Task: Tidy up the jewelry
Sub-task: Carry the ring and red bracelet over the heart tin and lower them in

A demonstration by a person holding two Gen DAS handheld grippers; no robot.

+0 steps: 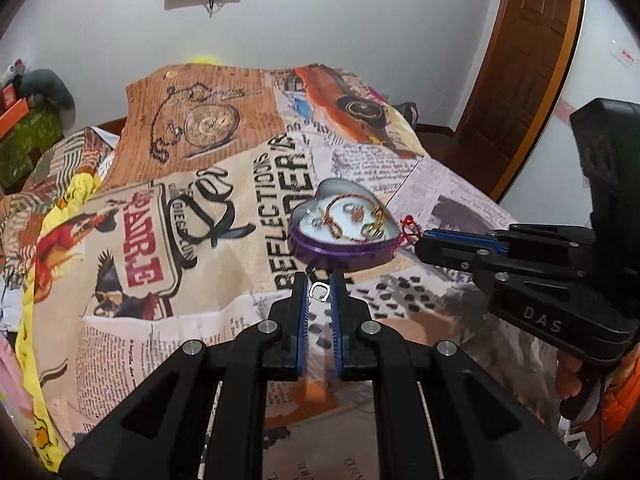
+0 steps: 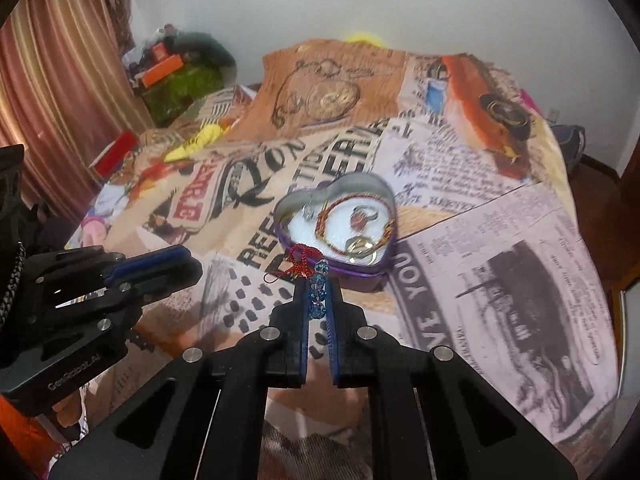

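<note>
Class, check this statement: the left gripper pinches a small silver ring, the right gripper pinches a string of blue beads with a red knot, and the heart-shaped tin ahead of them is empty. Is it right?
Wrong in one respect: the heart-shaped tin is not empty. The right wrist view shows a braided bracelet, gold rings and a stone ring inside. The left gripper with its small silver ring and the right gripper with its string of blue beads stand as stated.

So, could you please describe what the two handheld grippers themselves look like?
Both the left gripper and the right gripper are matte black, angular linkage frames joined by round silver pins, with two narrow fingers lined in blue ribbed pads. The right one's body bears pale "DAS" lettering; the left one's carries a small pale wordmark. An orange sleeve shows behind the right grip.
</note>
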